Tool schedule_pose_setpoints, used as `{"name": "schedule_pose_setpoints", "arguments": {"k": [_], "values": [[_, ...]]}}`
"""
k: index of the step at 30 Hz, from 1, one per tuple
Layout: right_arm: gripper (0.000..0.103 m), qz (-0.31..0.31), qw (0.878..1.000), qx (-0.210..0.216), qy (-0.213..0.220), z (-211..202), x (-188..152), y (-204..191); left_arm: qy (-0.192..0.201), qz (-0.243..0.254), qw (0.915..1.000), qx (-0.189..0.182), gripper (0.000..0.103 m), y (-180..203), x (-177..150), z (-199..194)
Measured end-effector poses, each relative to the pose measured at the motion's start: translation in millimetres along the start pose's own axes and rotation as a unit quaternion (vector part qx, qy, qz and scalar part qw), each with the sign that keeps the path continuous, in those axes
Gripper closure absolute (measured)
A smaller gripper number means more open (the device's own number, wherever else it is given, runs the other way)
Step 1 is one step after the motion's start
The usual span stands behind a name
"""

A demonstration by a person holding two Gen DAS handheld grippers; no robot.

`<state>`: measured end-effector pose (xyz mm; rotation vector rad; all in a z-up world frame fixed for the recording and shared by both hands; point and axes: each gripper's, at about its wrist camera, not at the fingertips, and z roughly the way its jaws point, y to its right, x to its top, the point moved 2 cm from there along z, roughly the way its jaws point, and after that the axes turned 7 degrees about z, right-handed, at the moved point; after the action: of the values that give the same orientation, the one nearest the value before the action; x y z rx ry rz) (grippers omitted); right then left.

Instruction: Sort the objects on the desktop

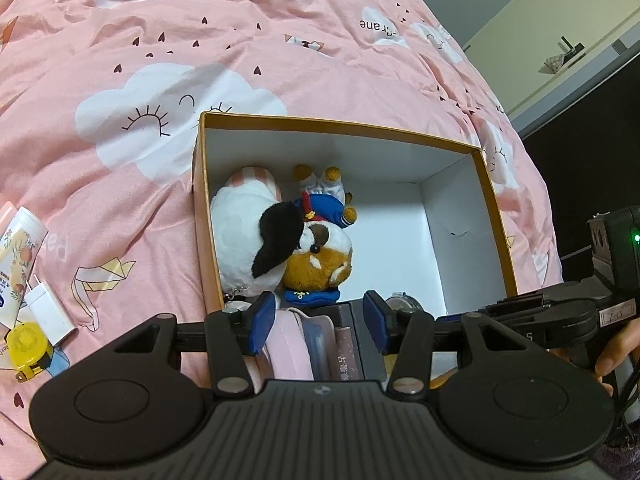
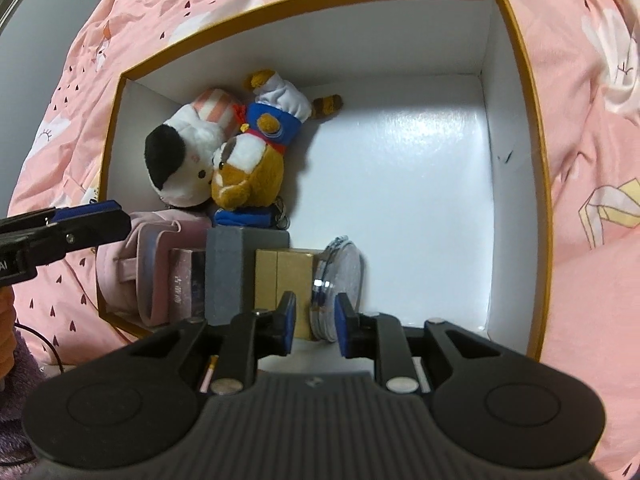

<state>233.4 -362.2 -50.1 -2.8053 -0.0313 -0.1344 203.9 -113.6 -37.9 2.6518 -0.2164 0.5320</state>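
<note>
An orange-rimmed white box [image 2: 516,80] lies on a pink quilt. At its back left lie a white-and-black plush [image 2: 180,168] and a brown dog plush in blue [image 2: 248,176]. Along the near wall stand a pink pouch [image 2: 140,260], a book [image 2: 184,276], a grey box [image 2: 224,272], a gold box [image 2: 280,280] and a round silver tin [image 2: 344,272] on edge. My right gripper [image 2: 316,324] points down over the tin's lower rim, jaws slightly apart, the left pad clear of it. My left gripper [image 1: 320,320] hovers open over the pouch and book, holding nothing.
Left of the box [image 1: 344,122], a printed tube [image 1: 20,248], a white charger plug [image 1: 48,312] and a yellow tape measure [image 1: 28,344] lie on the quilt. The box floor's right half is bare. A hand [image 1: 616,352] holds the right tool. A cabinet [image 1: 560,52] stands behind.
</note>
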Motion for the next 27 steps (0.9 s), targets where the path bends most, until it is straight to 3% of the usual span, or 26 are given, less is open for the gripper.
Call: {"name": "schedule_pose_setpoints", "arguments": {"k": [4, 17, 27], "values": [[0.077, -0.005, 1.000, -0.011, 0.012, 2.1, 2.7, 0.7, 0.003, -0.001, 1.0000, -0.001, 0.047, -0.9, -2.2, -3.2], [0.080, -0.008, 0.999, 0.029, 0.018, 10.2, 10.5, -9.8, 0.005, -0.010, 0.9999, 0.003, 0.047, -7.6, -4.9, -9.4], [0.080, -0.004, 0.999, 0.032, 0.022, 8.9, 10.7, -9.5, 0.004, -0.016, 0.9999, 0.003, 0.047, -9.8, -4.8, -8.2]]}}
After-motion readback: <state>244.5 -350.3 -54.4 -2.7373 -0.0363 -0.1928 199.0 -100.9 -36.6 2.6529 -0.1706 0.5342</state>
